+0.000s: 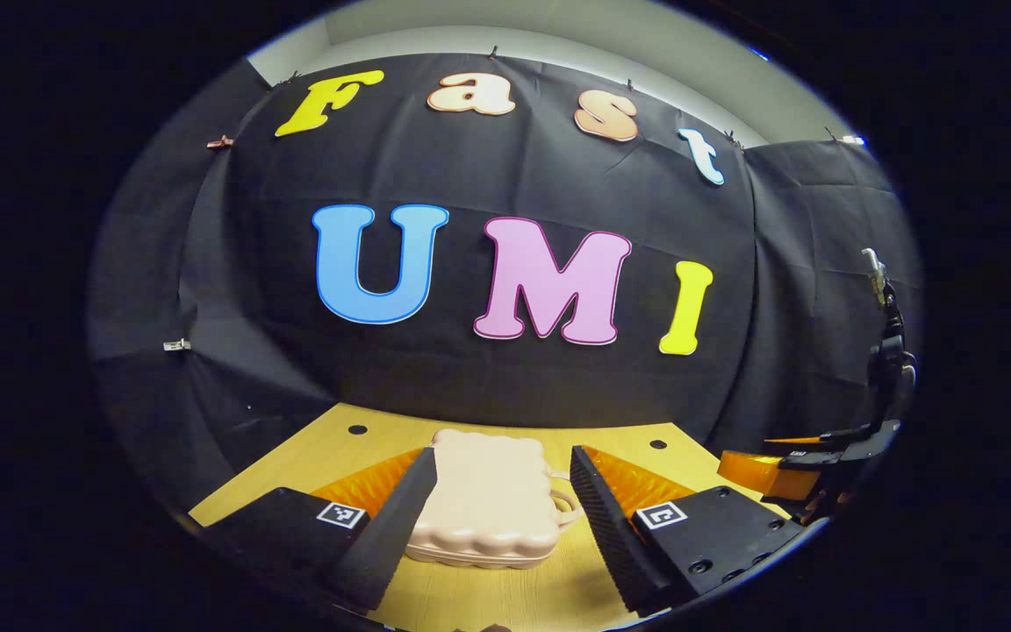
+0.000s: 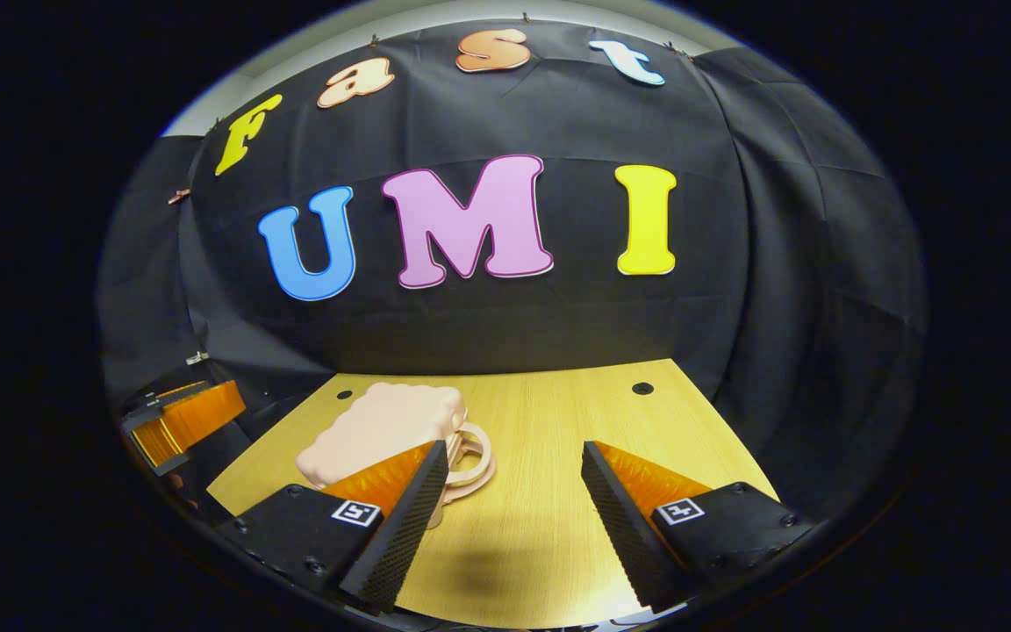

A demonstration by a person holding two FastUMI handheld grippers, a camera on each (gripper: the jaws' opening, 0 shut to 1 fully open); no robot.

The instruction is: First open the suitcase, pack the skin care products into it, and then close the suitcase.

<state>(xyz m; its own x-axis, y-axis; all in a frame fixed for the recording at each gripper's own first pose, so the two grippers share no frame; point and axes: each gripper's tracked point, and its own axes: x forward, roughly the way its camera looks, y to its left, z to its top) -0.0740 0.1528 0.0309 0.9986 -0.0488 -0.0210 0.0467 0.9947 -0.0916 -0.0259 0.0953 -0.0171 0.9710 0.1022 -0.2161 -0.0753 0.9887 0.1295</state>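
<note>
Each gripper, the left gripper (image 1: 501, 491) and the right gripper (image 2: 514, 491), has two wedge-shaped fingers with ribbed inner faces. The finger bases are blocky, with round screws. Each base carries a small square black-and-white marker.

Both views sit low over the light wooden bench (image 1: 488, 597), facing the black cloth wall. Shared: the closed pale pink scalloped plastic suitcase (image 1: 488, 500), nearer in the left gripper view.
</note>
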